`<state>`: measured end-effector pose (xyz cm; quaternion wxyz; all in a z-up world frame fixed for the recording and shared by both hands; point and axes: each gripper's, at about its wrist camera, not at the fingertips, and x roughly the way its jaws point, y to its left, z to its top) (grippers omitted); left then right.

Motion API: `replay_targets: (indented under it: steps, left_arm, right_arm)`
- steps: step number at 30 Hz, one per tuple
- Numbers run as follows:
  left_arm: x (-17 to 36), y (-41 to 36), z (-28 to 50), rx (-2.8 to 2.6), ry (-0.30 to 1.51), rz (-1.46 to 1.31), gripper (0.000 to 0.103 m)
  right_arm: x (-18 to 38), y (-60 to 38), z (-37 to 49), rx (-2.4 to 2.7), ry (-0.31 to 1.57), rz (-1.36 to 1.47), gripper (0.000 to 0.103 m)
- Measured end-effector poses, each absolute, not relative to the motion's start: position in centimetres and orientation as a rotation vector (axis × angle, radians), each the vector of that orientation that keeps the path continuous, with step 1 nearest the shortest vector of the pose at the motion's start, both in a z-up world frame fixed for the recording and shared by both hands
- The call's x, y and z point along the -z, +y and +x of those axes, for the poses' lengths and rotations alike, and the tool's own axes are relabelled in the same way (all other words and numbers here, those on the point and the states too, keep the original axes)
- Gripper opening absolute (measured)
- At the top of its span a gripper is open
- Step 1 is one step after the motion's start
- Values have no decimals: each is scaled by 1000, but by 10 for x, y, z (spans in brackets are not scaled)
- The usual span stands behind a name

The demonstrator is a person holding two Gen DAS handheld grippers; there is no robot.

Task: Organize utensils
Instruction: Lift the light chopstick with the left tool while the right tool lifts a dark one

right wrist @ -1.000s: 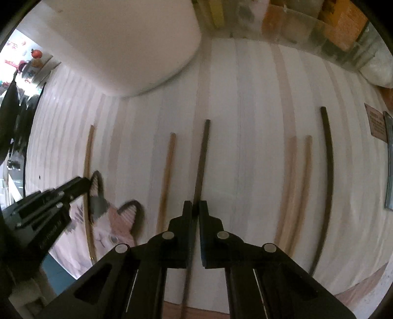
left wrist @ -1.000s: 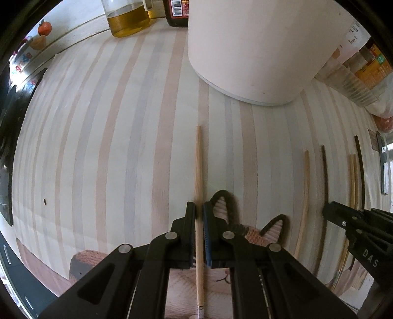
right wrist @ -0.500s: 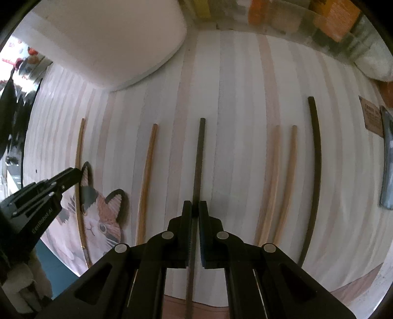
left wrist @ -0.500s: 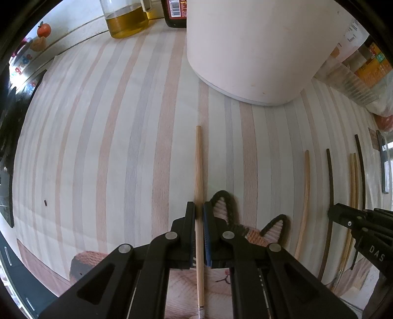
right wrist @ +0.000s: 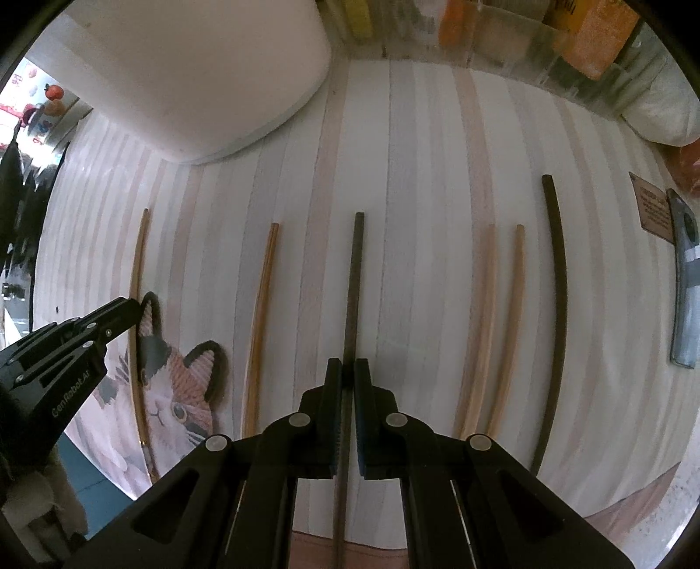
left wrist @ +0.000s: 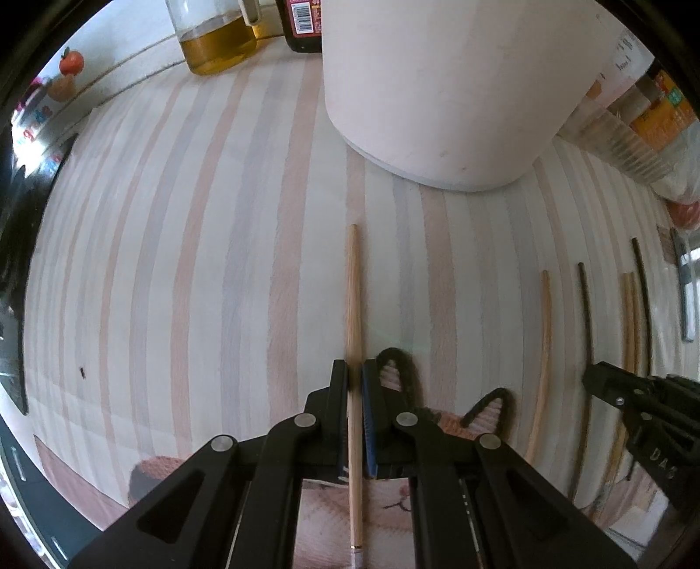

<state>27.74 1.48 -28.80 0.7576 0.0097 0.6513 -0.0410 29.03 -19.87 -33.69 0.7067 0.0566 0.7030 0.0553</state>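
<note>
My left gripper (left wrist: 355,367) is shut on a light wooden chopstick (left wrist: 353,289) that points toward the white pot. My right gripper (right wrist: 348,365) is shut on a dark chopstick (right wrist: 355,271) and holds it above the striped mat. In the right wrist view another light chopstick (right wrist: 261,302) lies to its left, a pair of light chopsticks (right wrist: 498,315) to its right, and a second dark chopstick (right wrist: 555,289) farther right. The left gripper's chopstick (right wrist: 136,271) shows at the far left there.
A large white pot (left wrist: 446,87) stands at the back of the striped mat (left wrist: 197,262). A cat-face coaster (right wrist: 175,394) lies at the mat's near edge. An oil jar (left wrist: 214,35) and a dark bottle (left wrist: 302,26) stand behind. Packets (right wrist: 586,39) line the back right.
The right gripper has pulled back and risen with the dark chopstick, so more of the mat shows. The left gripper has hardly moved.
</note>
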Motion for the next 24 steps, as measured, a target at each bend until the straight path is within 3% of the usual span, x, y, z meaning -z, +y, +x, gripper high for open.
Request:
replay_targets:
  steps: [7, 24]
  left_arm:
    - [248, 2, 277, 149, 1335, 10, 4]
    - [127, -16, 274, 221, 1057, -25, 4]
  right_arm:
    - [323, -217, 283, -145, 1465, 235, 4]
    - [205, -233, 278, -164, 1052, 258, 0]
